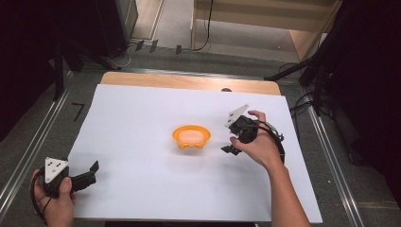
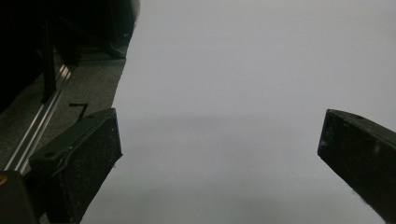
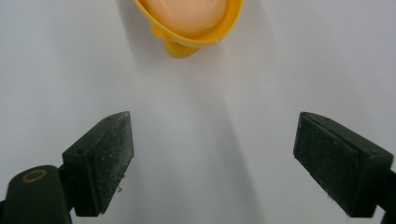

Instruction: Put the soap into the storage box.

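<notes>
- White sheet covers most of the table (image 1: 142,79), wood edge showing at the far side, dark room and cables around it.
- Orange bowl (image 1: 191,136) sits about mid-sheet with something pale peach inside; can't tell what it is.
- Right hand-held gripper (image 1: 230,149) is just to the right of the bowl, jaws apart with nothing between them, not touching it. Its own view has the bowl (image 3: 189,28) straight ahead past the open jaws.
- Left hand-held gripper (image 1: 92,169) hangs at the near left corner, well away from the bowl, jaws spread wide over bare sheet.
</notes>
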